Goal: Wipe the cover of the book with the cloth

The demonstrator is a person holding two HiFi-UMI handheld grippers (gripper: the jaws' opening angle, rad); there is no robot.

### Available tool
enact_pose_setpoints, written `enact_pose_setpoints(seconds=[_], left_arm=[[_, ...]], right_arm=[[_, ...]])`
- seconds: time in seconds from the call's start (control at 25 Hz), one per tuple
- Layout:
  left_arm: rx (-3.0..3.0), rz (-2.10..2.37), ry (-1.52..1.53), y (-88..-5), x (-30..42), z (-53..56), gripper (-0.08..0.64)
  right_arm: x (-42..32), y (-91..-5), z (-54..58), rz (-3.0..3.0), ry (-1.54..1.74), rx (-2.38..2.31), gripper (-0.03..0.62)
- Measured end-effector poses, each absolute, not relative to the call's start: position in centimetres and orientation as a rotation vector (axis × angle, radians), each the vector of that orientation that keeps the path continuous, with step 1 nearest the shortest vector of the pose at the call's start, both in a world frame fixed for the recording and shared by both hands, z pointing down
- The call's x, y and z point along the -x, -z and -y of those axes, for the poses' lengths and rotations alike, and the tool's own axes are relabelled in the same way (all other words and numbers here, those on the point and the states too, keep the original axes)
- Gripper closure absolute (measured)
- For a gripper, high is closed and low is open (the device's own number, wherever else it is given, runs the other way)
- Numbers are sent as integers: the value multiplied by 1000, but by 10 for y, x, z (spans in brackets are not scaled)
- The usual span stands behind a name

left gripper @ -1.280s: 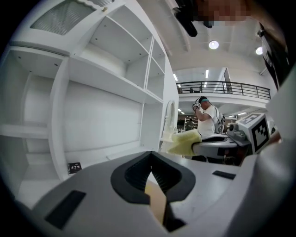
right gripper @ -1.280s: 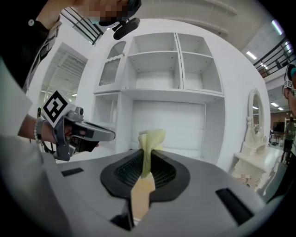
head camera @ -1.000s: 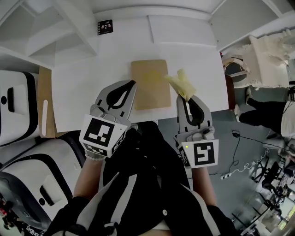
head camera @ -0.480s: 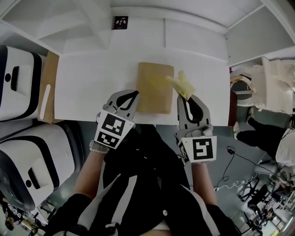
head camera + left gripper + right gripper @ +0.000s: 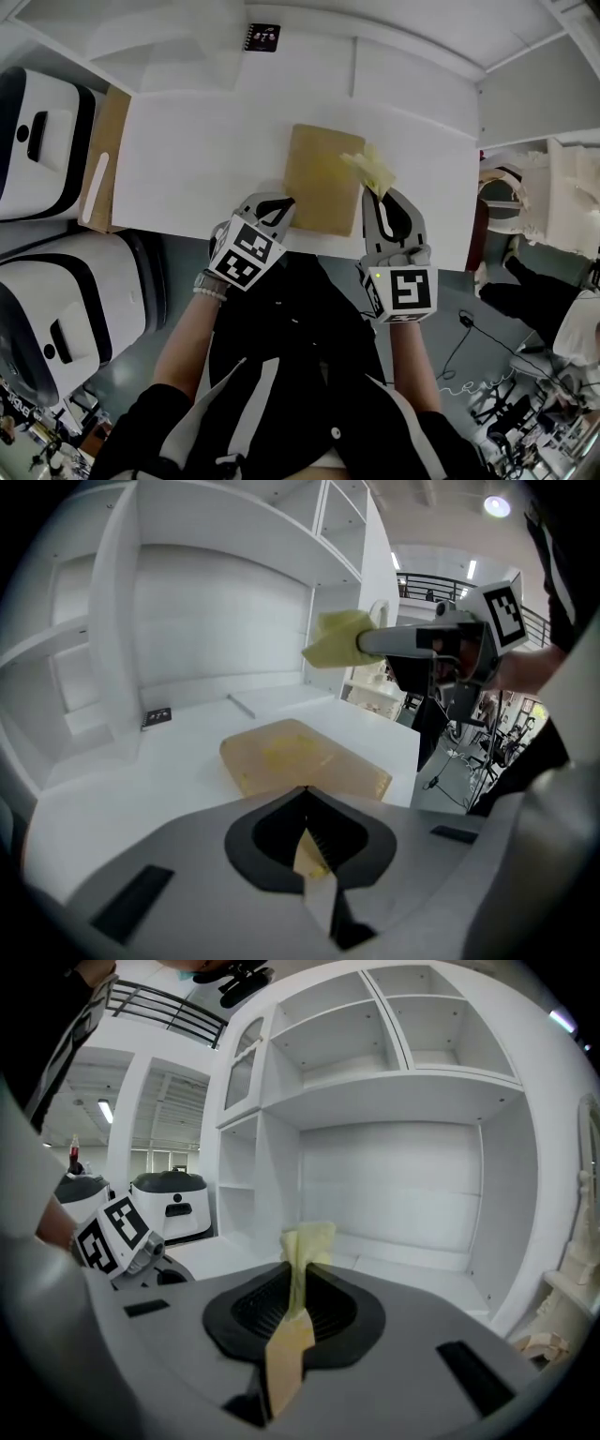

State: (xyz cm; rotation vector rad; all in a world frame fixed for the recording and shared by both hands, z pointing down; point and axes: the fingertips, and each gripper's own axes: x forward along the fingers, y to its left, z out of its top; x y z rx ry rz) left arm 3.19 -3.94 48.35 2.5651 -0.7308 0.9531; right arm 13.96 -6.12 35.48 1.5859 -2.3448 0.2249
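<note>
1. Right gripper [image 5: 380, 192] is clenched on the cloth [image 5: 368, 169]. Its 2 jaws pinch 1 fold, so the rest bunches loose beyond the tips, free to act as a wiping pad.
2. The book [image 5: 323, 178] lies flat, cover up, on the white table [image 5: 206, 159]. It sits just ahead and to the left of this gripper's tips, with the cloth overlapping its right edge in the head view.
3. From the left gripper view, the cloth [image 5: 339, 639] rides in the air above the cover rather than pressing on it, so wiping contact looks not yet made.
4. Left gripper [image 5: 281, 204] has its jaws together with nothing between them. Its tips sit at the book's near left corner, probably to steady the book against sliding once the cloth drags across.
5. The book [image 5: 300, 757] is a thin tan rectangle with rounded corners and a smooth, slightly glossy cover, paler and yellowish toward the middle.
6. The cloth [image 5: 305, 1241] is pale yellow, soft and limp, and creased into folds where the ribbed black jaw pads squeeze it.
7. The table is matte white and hard, so a light book could skate on it.
</note>
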Motion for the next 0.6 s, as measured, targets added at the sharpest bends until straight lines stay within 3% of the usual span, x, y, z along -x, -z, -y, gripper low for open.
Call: enact_pose_setpoints(seconds=[0.6], left_arm=[[-2499, 681, -1042, -519, -29, 30, 560]], right_arm=[[-119, -393, 108, 2345, -180, -1399, 554]])
